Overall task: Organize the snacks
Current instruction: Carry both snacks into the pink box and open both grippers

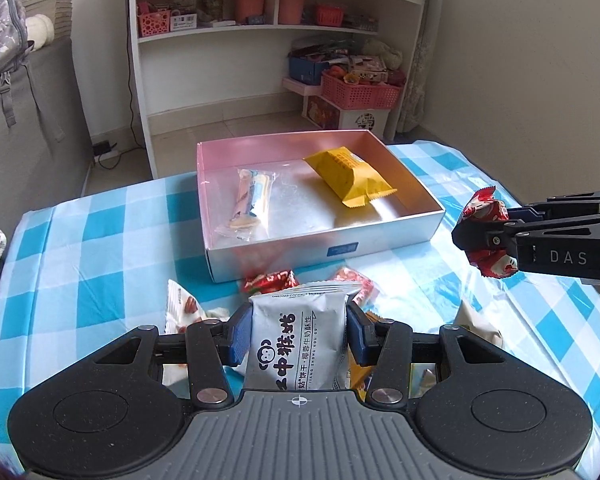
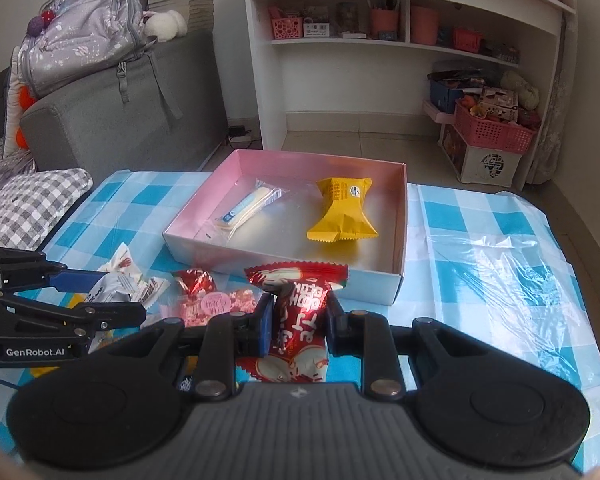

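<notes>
My left gripper (image 1: 298, 330) is shut on a white snack packet (image 1: 296, 344) with black characters, held above the table. At the left of the right wrist view the same left gripper (image 2: 112, 292) and its white packet (image 2: 118, 286) show again. My right gripper (image 2: 296, 320) is shut on a red snack packet (image 2: 298, 312); from the left wrist view this right gripper (image 1: 480, 236) pinches the red packet (image 1: 486, 216) at the right. A pink-lined open box (image 1: 416, 220) (image 2: 396, 280) ahead holds a yellow packet (image 1: 350, 176) (image 2: 342, 208) and a clear-wrapped wafer stick (image 1: 250, 200) (image 2: 246, 208).
Loose snacks lie on the blue-checked tablecloth (image 1: 100, 240) in front of the box: red packets (image 1: 270, 282) (image 2: 194, 282), a pink packet (image 2: 216, 306), a white one (image 1: 182, 304). A grey sofa (image 2: 100, 128), white shelf unit (image 1: 260, 40) and pink basket (image 1: 360, 90) stand beyond the table.
</notes>
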{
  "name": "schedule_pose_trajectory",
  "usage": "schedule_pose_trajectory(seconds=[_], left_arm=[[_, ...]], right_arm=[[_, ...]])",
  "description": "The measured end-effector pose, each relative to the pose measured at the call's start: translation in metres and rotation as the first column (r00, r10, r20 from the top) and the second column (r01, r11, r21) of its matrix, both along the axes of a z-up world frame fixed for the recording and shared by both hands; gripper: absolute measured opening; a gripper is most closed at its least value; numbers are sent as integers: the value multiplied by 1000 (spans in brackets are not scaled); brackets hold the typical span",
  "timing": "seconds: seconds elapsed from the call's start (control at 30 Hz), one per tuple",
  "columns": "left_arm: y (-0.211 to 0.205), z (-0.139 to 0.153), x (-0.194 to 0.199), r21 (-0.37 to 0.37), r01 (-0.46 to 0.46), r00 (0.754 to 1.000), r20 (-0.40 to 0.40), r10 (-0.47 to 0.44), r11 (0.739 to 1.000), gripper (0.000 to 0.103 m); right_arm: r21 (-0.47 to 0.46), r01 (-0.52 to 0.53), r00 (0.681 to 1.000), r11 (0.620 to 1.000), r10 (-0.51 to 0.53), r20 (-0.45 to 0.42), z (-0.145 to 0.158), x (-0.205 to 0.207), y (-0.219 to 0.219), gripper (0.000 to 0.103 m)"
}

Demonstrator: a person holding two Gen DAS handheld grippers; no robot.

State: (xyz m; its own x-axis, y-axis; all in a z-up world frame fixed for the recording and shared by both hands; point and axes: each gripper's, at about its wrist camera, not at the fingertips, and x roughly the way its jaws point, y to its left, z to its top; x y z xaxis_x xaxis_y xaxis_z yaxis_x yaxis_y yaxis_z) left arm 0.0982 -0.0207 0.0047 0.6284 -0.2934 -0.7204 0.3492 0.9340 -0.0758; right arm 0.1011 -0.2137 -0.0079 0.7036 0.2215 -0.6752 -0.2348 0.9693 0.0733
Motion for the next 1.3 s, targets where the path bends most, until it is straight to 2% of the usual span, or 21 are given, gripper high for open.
schedule_pose_trajectory(seconds=[0.27,0.4,0.7,0.97,1.3], left_arm=[[-14,10,54,-9,-18,999,37,18,1000,46],[-34,6,84,8,9,999,42,-10,1000,46],[-62,-28,135,69,26,1000,16,-27,997,46],[-67,-50,167,80,4,1000,23,-6,997,46],[-71,-49,189,87,-31,997,75,25,996,46]], right_arm=[[92,31,999,995,-29,-23,4,45,4,23],[39,46,999,998,-46,-12,1,68,6,23],[-56,105,994,993,-106,-28,-19,127,-3,23],[-68,134,989,989,-138,-60,-37,162,-12,23],[-86,122,991,989,-127,-52,-41,180,-8,24]])
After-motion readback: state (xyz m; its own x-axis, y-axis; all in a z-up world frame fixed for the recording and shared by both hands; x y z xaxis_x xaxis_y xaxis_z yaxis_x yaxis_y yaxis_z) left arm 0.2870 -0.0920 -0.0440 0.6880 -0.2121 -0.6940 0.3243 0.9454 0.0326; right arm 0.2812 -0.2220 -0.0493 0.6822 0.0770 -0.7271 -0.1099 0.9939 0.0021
